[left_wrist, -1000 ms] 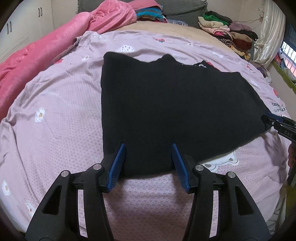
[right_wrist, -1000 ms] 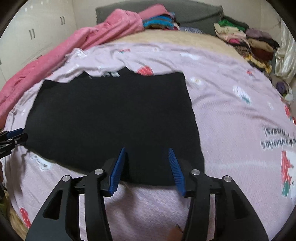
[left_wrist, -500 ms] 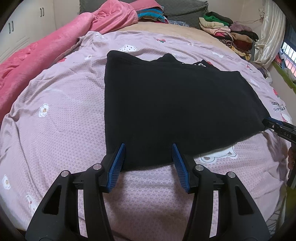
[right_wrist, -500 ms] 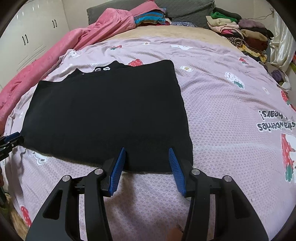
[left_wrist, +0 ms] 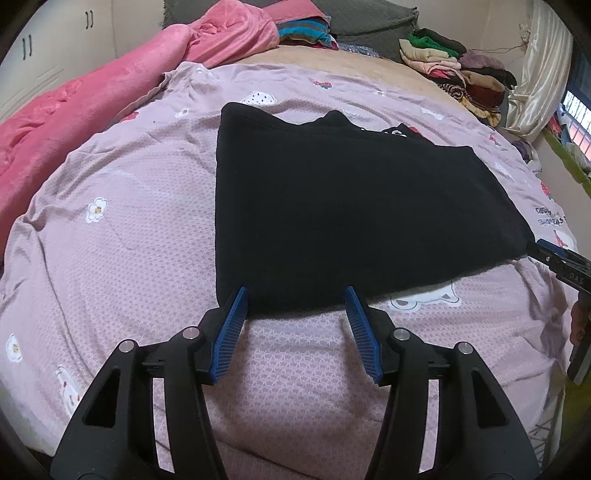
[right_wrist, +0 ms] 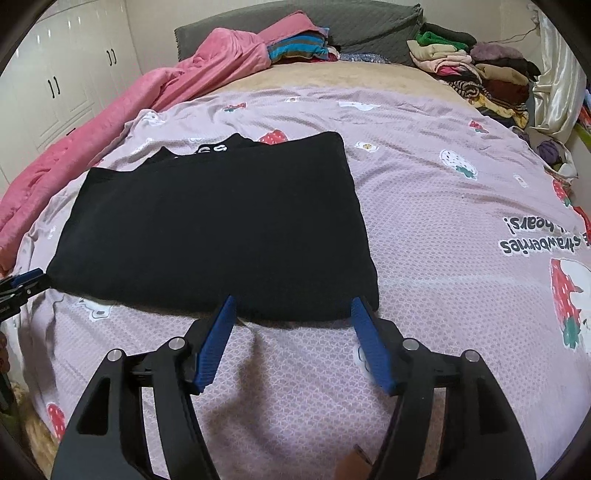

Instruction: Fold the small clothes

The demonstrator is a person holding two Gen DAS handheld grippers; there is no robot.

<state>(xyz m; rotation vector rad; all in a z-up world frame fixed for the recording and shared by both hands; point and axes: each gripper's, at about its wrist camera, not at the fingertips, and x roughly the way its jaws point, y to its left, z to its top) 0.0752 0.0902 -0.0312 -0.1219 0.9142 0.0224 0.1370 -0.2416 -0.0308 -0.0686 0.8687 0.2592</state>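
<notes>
A black garment lies flat and folded on the lilac printed bedsheet; it also shows in the right wrist view. My left gripper is open and empty, just above the garment's near left hem. My right gripper is open and empty at the garment's near right hem. The right gripper's tip shows at the right edge of the left wrist view, and the left gripper's tip at the left edge of the right wrist view.
A pink blanket is bunched along the bed's left side. Stacks of folded clothes sit at the far right, more near the grey headboard. White wardrobe doors stand at the left.
Both grippers have pulled back toward me from the garment's near edge, staying open. The garment lies still.
</notes>
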